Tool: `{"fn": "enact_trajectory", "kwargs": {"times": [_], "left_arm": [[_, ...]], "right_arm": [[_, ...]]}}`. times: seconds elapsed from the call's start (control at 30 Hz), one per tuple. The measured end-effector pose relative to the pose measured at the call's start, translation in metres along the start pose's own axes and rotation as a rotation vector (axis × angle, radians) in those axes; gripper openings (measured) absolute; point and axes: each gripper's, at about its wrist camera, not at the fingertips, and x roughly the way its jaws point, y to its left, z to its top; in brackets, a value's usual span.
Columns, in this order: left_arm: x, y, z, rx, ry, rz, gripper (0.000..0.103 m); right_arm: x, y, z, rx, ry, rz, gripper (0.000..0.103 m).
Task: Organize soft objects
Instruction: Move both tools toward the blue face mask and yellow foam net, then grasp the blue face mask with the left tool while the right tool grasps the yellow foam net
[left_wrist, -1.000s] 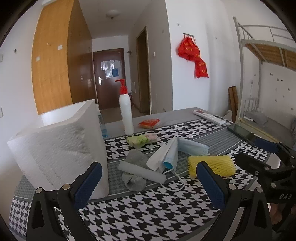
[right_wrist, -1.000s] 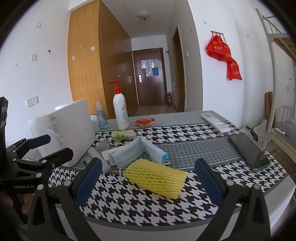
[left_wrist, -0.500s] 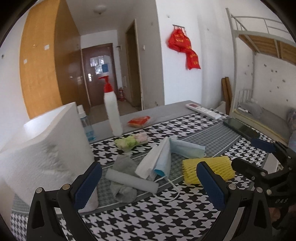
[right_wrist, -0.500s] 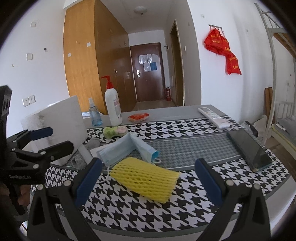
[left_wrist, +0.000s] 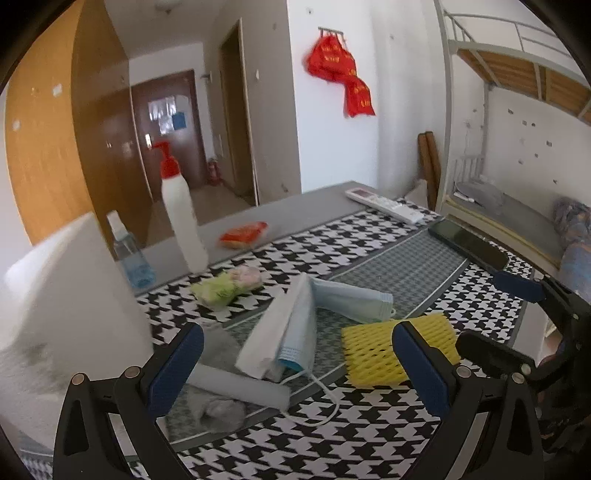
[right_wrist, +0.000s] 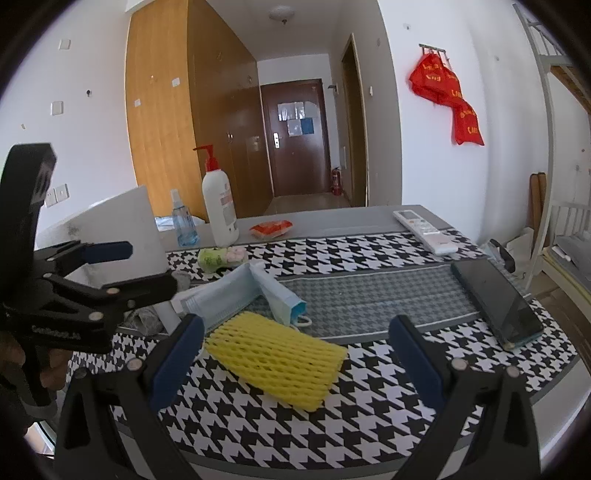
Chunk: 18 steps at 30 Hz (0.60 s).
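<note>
A yellow foam net sleeve (right_wrist: 277, 360) (left_wrist: 384, 347) lies on the houndstooth table runner, close in front of my open right gripper (right_wrist: 295, 354). Behind it rests a pile of blue face masks (right_wrist: 236, 295) (left_wrist: 299, 325). Left of the masks, a grey sock (left_wrist: 218, 402) lies under a white foam strip (left_wrist: 240, 386). A green and pink soft pack (left_wrist: 229, 284) (right_wrist: 221, 256) sits farther back. My left gripper (left_wrist: 299, 365) is open above the masks and sock, holding nothing. In the right wrist view, the left gripper (right_wrist: 122, 266) shows at the left.
A white foam box (left_wrist: 62, 314) stands at the left. Behind are a pump bottle (left_wrist: 183, 221), a spray bottle (left_wrist: 129, 254), a red packet (left_wrist: 243, 232), a remote (right_wrist: 423, 230) and a dark phone (right_wrist: 498, 306) near the table's right edge.
Both grippers have moved forward and a little left toward the pile. The left view has swung right, so the foam box fills less of it. Nothing on the table has moved.
</note>
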Motion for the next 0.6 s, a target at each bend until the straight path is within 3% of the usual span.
{"fn": "enact_trajectory", "kwargs": {"times": [0.33,0.6], "left_arm": [[0.029,0.001,0.003,0.007,0.035,-0.015,0.100],[0.055,-0.001,0.004,0.017,0.099,-0.039,0.084]], "right_arm": [[0.008,-0.010,-0.003,-0.004,0.037,0.003,0.101],[0.015,-0.017,-0.003,0.001,0.057,0.029,0.101]]}}
